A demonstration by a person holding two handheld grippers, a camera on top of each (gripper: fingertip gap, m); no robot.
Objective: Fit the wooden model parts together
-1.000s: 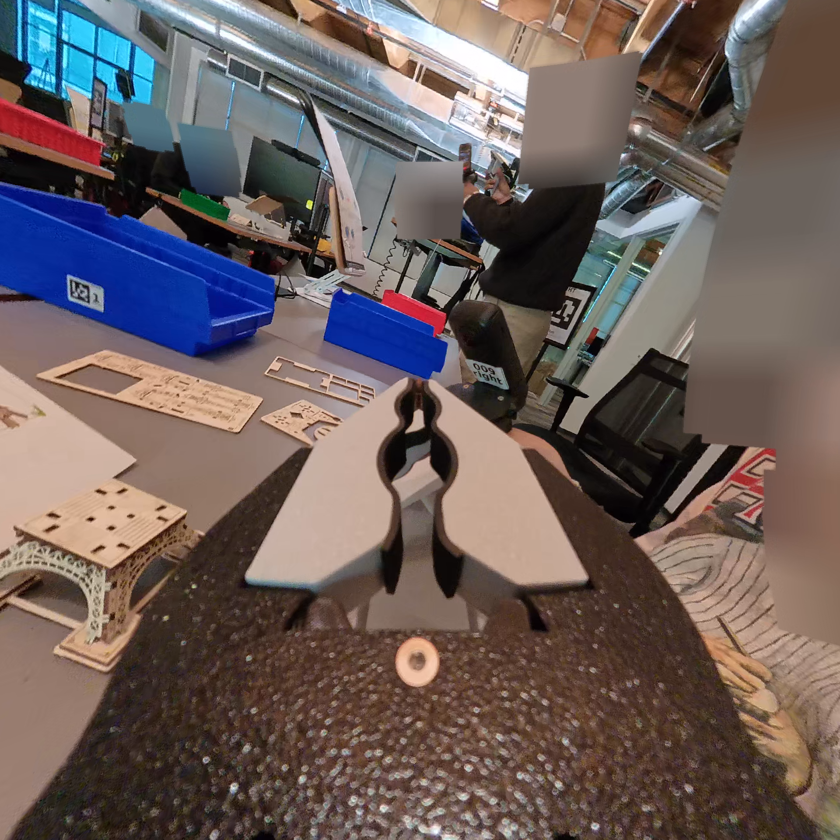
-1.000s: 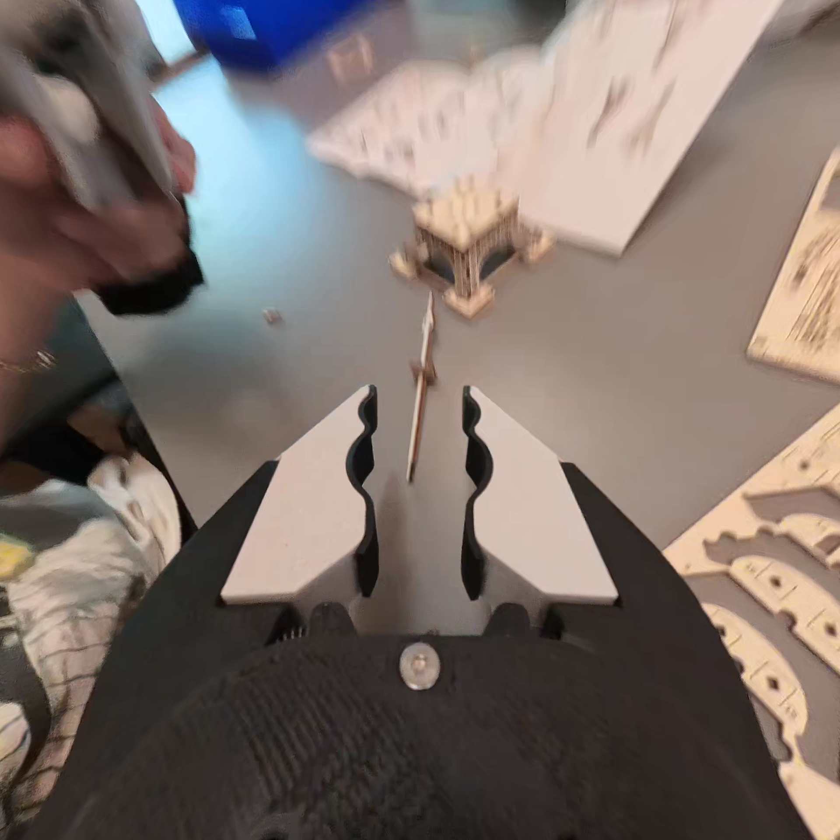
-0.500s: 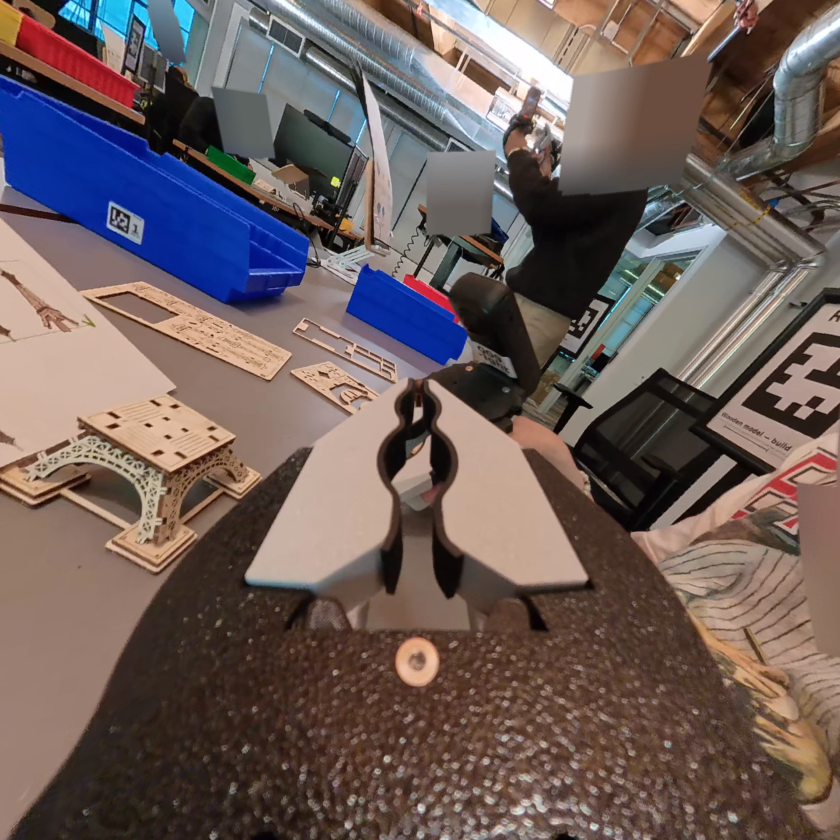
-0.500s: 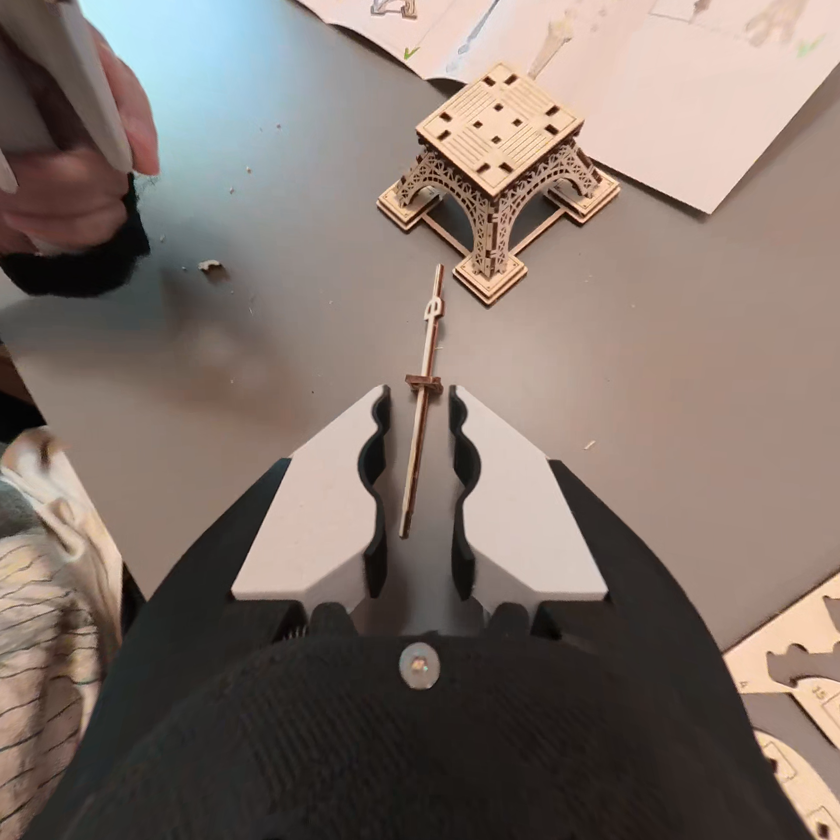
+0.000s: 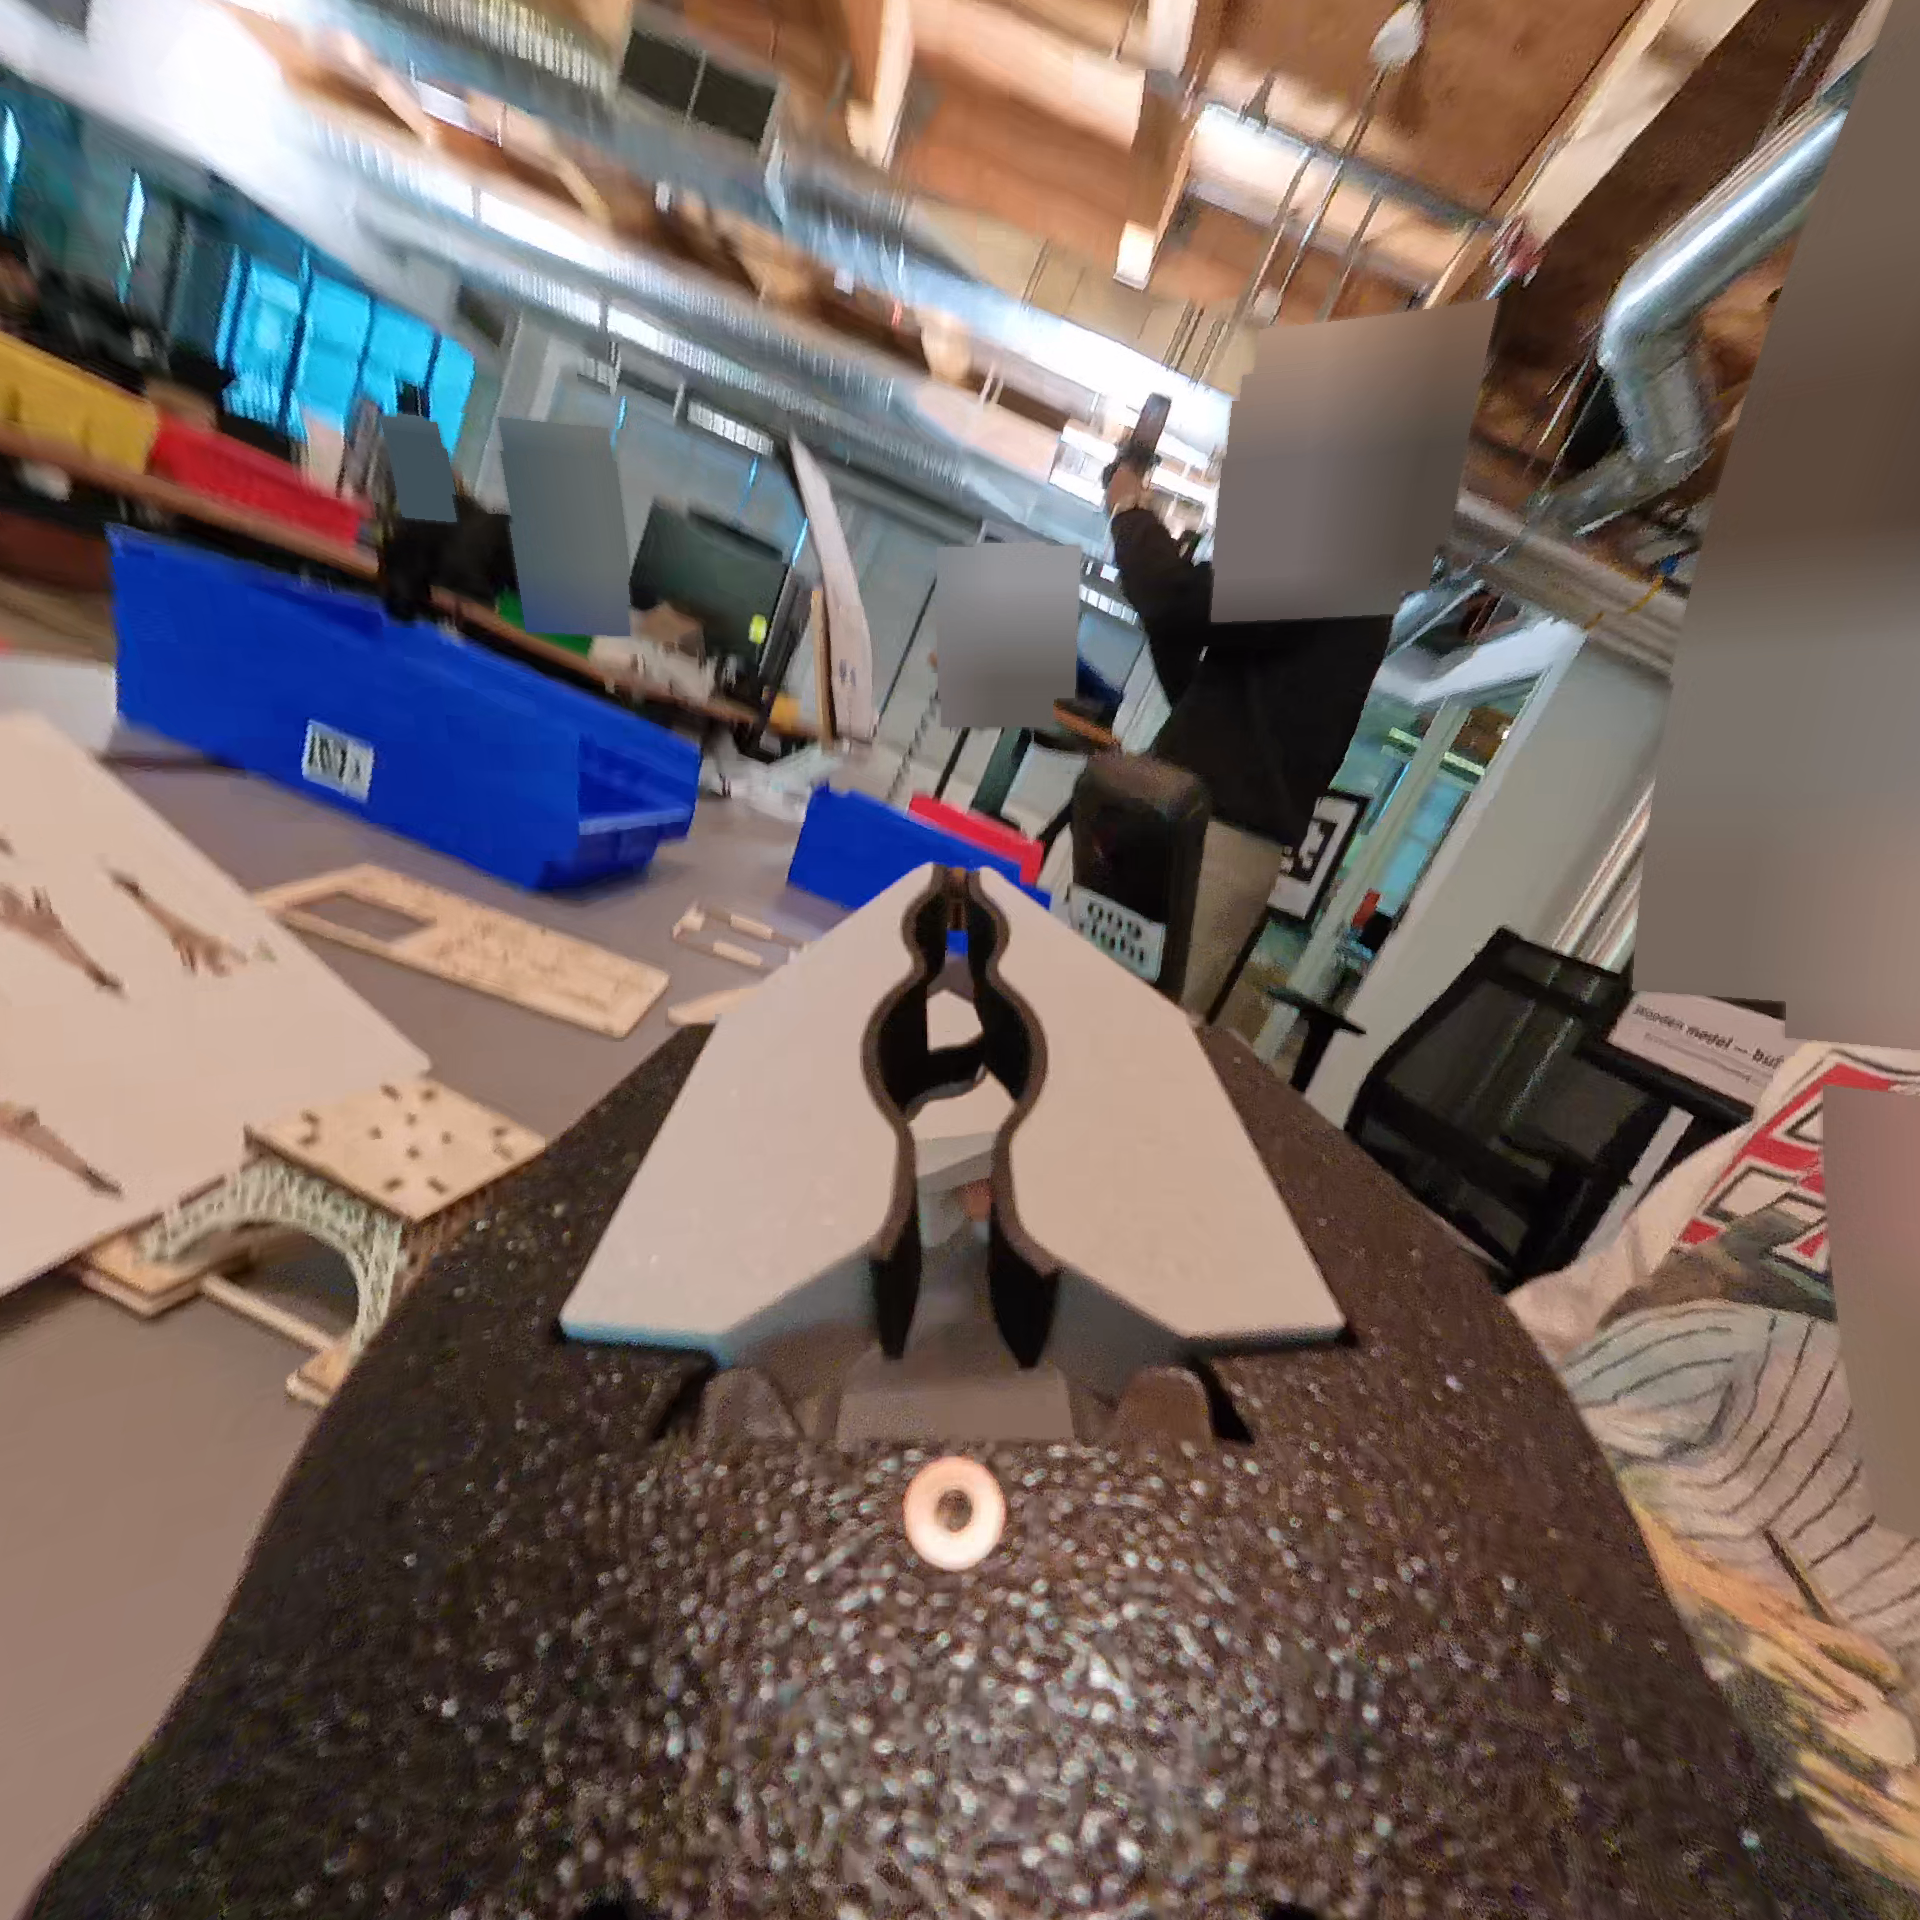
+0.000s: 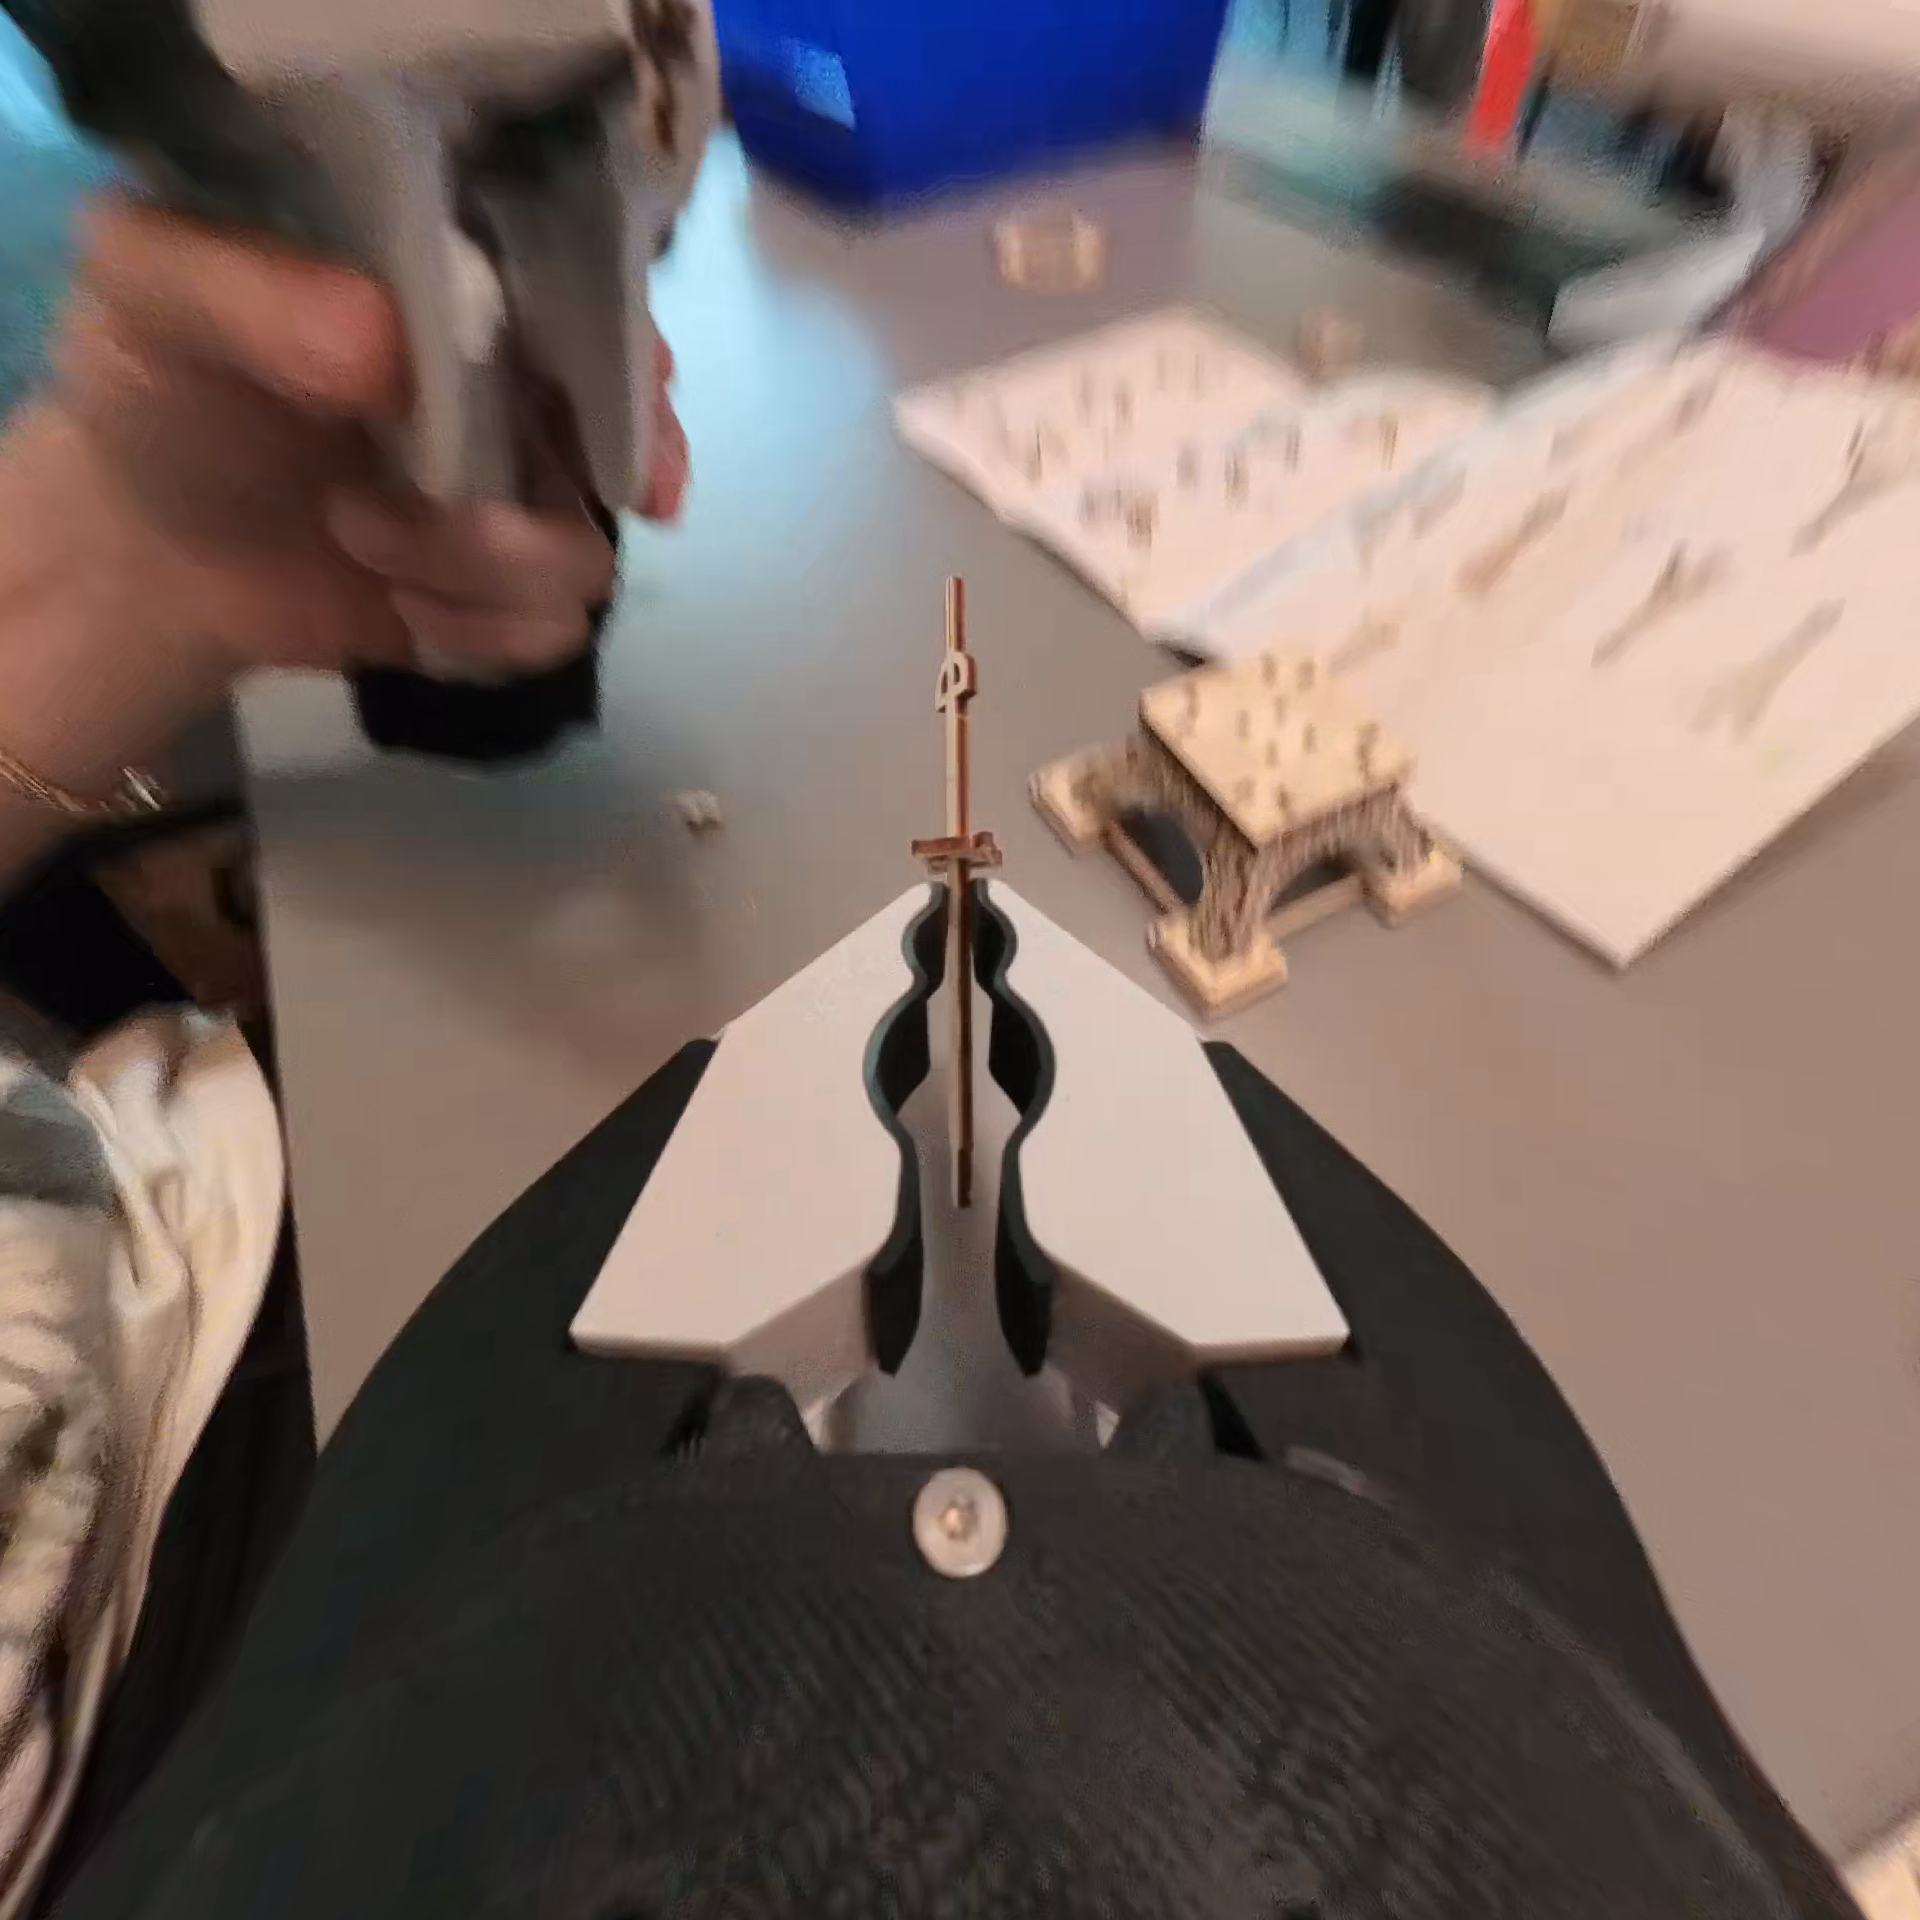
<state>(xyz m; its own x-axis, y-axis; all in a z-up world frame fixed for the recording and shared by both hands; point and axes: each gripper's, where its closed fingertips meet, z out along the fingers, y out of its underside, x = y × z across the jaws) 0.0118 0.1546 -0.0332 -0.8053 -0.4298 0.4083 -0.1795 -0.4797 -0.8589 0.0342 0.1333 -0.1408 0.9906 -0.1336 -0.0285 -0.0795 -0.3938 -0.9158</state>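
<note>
Spire point(image 6: 957, 790) sits clamped between the closed right gripper point(image 6: 958, 896) tips, pointing forward above the grey tabletop point(image 6: 727, 935). Tower base point(image 6: 1252, 821) stands just right of it, beside paper sheets point(image 6: 1558, 582). Left gripper point(image 5: 954, 883) is closed, empty.

My right gripper point(image 6: 958, 904), open around the thin wooden spire point(image 6: 957, 831) half a second ago, has now closed on it and, as far as the blurred background allows, lifted it clear of the grey table point(image 6: 727, 935). The tower base point(image 6: 1257, 821), formerly just ahead of the spire's tip, now lies off to its right. My left gripper point(image 5: 956, 883) has swung, its view smearing.
</note>
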